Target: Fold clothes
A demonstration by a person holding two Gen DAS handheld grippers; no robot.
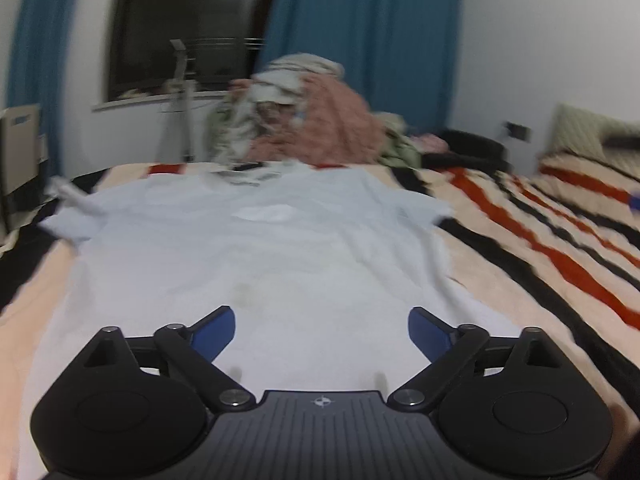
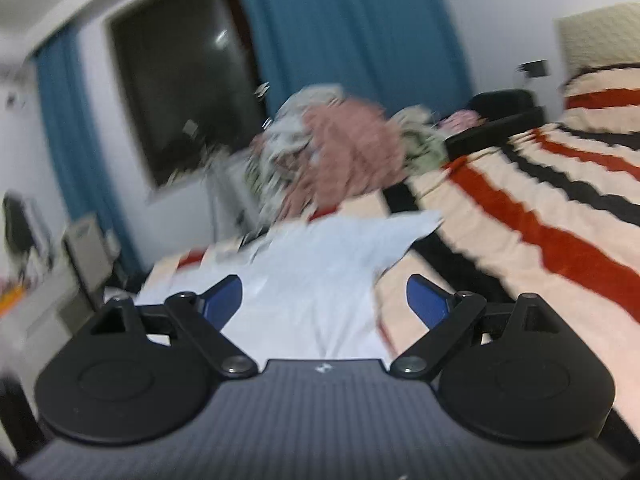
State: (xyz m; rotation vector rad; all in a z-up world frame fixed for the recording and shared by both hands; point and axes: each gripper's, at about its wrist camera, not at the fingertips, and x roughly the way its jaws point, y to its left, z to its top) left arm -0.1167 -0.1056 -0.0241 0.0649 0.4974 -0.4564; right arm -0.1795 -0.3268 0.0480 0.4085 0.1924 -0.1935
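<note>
shirt (image 1: 256, 264): pale blue, spread flat on the striped blanket (image 1: 540, 248), collar end far away, sleeves out to both sides
left tool (image 1: 322, 334): fingers wide apart, holding nothing, hovering over the near hem
right tool (image 2: 324, 300): also spread apart and empty, over the shirt's right edge; view pretty blurry
progress: looks barely started tbh, laid out smooth-ish but no fold made yet, sleeves and body all left to do
pile of clothes (image 1: 304, 116): heaped just beyond the collar, presumably more to fold later
in the way: small crumpled bit by the left sleeve (image 1: 70, 196), otherwise nothing on the shirt
</note>
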